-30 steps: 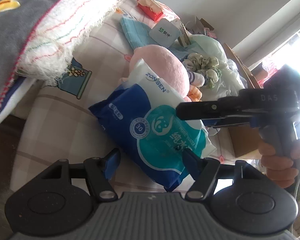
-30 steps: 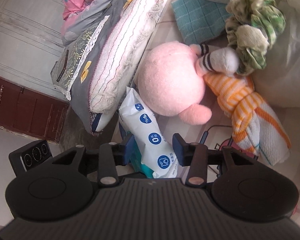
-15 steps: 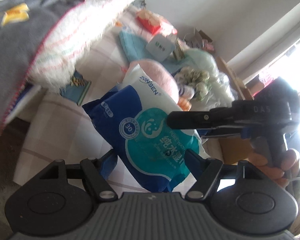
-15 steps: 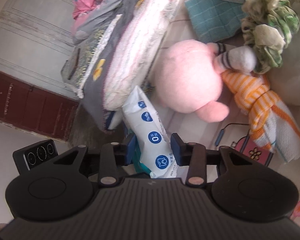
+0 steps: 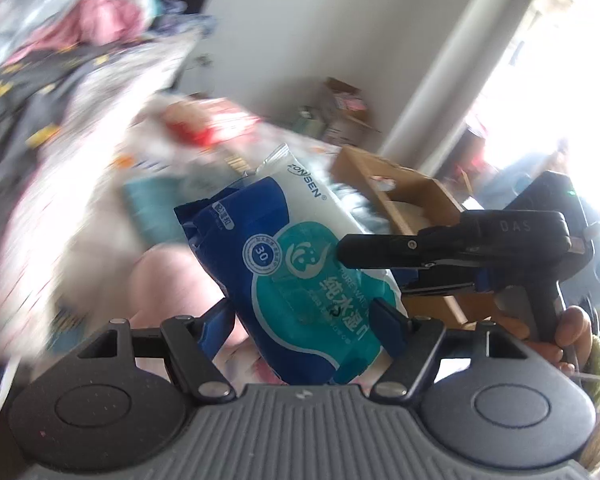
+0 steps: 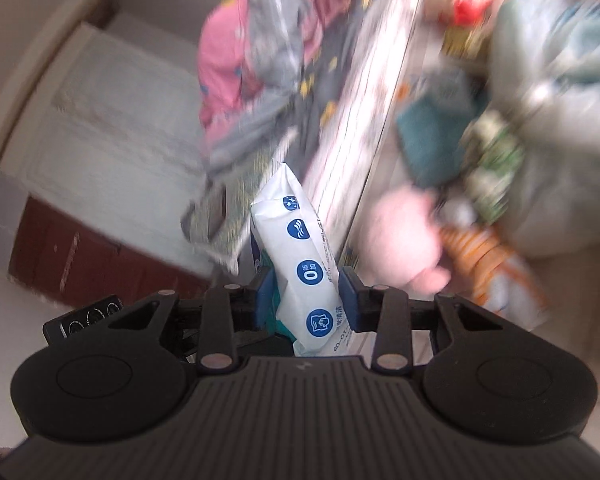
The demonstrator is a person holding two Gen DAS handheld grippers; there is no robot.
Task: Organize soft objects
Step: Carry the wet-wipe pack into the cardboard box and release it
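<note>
A blue, teal and white pack of wet wipes (image 5: 300,276) hangs in the air above the bed, held from two sides. My left gripper (image 5: 302,320) is shut across its wide face, with a blue pad against each edge. The right gripper's fingers (image 5: 380,246) come in from the right in the left wrist view and clamp the pack's side. In the right wrist view my right gripper (image 6: 307,292) is shut on the thin white edge of the pack (image 6: 300,264). A hand (image 5: 572,328) grips the right tool's handle.
A pink plush toy (image 6: 400,240) lies on the bed below, with an orange striped cloth (image 6: 480,248) and a teal towel (image 6: 432,136) beside it. Grey and pink bedding (image 6: 268,60) is piled at the back. An open cardboard box (image 5: 400,184) stands past the bed.
Both grippers have risen with the wipes pack, lifting it off the bed. The right jaws have narrowed on it. The views have swung up and are blurred.
</note>
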